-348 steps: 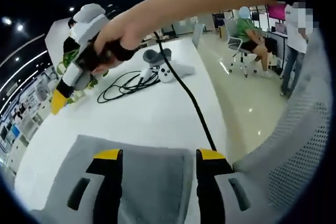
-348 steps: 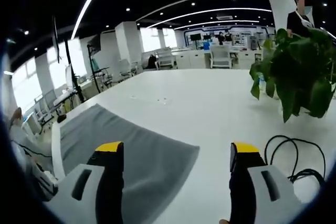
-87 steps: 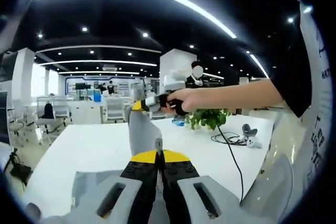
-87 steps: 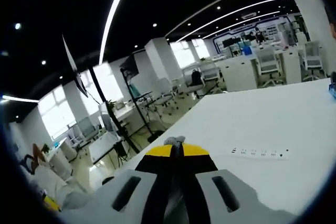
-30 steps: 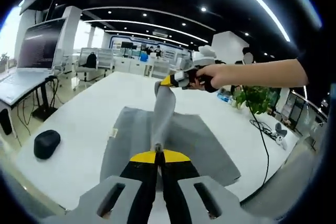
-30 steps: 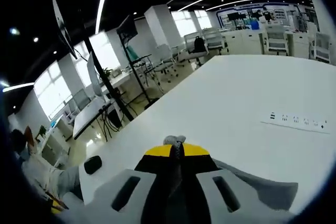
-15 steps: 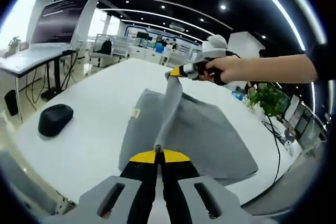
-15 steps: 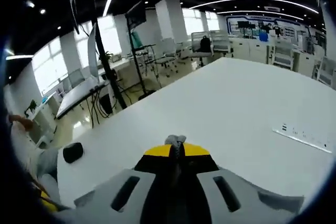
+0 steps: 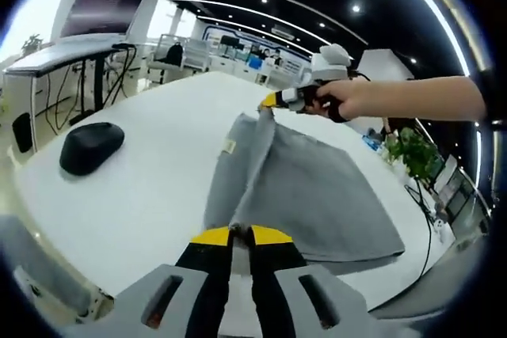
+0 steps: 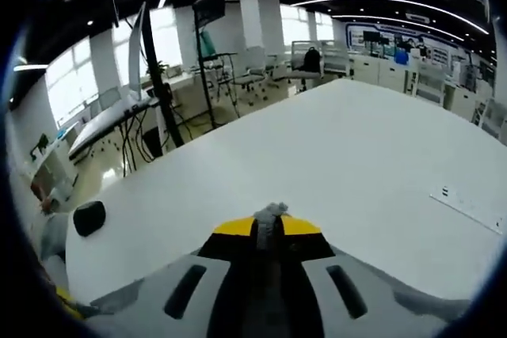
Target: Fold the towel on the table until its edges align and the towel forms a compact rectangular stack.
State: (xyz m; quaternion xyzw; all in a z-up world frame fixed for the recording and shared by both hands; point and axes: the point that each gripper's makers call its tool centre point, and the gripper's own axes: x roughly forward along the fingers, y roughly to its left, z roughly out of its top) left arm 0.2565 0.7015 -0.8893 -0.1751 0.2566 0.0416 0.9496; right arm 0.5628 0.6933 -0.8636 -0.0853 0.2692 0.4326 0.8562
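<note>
In the left gripper view, your left claw (image 9: 240, 233) is clamped on the towel (image 9: 317, 195), whose lifted edge runs straight ahead to the right claw (image 9: 267, 104) over the table (image 9: 142, 187).

In the right gripper view, your right claw (image 10: 268, 227) pinches a grey towel (image 10: 270, 212) corner.

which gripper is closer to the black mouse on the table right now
Left. The left gripper grips the towel at the table's near edge, beside the mouse; the right gripper holds the towel's far corner, farther off.
</note>
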